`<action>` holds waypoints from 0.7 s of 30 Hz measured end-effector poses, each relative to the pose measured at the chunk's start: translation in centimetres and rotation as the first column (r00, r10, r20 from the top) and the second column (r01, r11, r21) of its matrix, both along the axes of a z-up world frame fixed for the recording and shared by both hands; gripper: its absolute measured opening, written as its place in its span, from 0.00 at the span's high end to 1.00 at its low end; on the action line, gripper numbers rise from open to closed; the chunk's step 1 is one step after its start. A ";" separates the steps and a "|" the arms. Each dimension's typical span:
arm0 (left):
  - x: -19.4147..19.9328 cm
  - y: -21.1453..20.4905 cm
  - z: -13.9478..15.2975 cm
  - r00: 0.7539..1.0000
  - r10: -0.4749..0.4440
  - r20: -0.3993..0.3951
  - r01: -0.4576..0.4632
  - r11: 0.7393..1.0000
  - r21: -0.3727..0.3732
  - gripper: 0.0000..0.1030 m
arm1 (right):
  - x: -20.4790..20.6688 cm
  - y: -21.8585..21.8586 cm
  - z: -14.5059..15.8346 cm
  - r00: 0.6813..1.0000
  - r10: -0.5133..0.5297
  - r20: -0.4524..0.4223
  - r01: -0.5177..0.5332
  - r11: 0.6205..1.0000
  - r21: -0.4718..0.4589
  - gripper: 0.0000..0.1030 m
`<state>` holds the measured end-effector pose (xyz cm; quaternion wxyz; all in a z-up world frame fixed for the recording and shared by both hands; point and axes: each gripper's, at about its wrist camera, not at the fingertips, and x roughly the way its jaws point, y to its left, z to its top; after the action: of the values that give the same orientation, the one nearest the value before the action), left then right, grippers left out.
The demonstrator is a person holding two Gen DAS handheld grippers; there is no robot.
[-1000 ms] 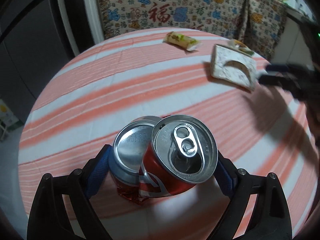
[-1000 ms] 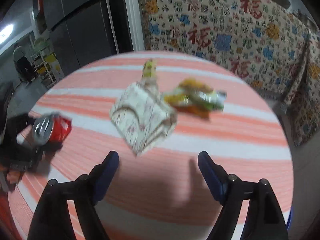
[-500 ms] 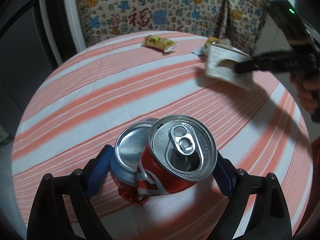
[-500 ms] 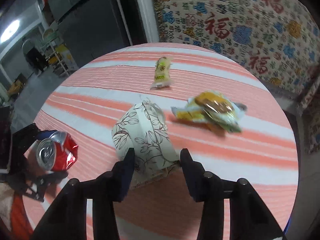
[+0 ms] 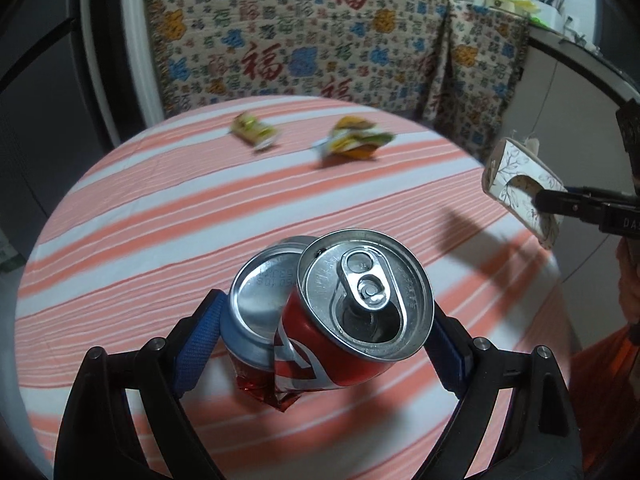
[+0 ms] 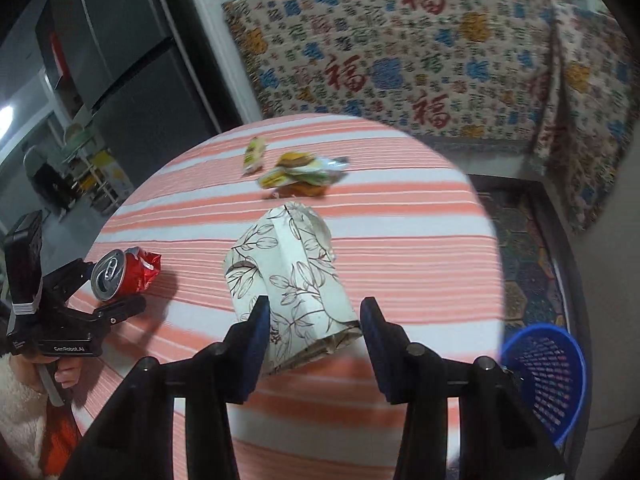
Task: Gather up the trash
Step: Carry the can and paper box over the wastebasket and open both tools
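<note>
Lifted since earlier, the tissue box [image 6: 294,280] hangs pinched in the right gripper [image 6: 314,344] jaws, near the blue basket [image 6: 548,376]; the left gripper [image 5: 324,344] jaws clamp the crushed cola can [image 5: 340,320] for binning.

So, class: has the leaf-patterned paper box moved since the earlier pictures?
Yes. The paper box, gripped by the right gripper, has been lifted off the striped table and carried right, past its edge.

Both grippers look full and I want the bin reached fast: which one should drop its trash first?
Probably the right gripper: its floral paper box is lifted, and the blue basket sits just beside it. The left gripper, holding the crushed can, is farther away.
</note>
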<state>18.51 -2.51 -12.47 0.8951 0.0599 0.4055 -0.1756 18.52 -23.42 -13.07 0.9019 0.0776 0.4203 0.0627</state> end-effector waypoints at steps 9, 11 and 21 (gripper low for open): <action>-1.6 -15.1 3.2 0.983 -0.183 0.024 0.184 0.981 -0.053 0.11 | -7.0 -13.1 1.8 0.972 -0.231 0.053 0.233 0.971 -0.049 0.55; -1.8 -18.6 3.5 0.974 -0.224 0.024 0.225 0.972 -0.064 0.11 | -8.2 -16.6 1.4 0.953 -0.298 0.047 0.301 0.951 -0.072 0.55; -2.0 -33.2 -0.4 0.935 -0.351 -0.041 0.348 0.935 -0.076 0.11 | -12.3 -27.7 -2.9 0.870 -0.492 -0.018 0.490 0.869 -0.072 0.55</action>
<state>16.54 -35.72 -12.84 0.8398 0.0959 0.4063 -0.3470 6.21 -51.14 -16.01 0.8827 0.1534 0.4045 -0.1834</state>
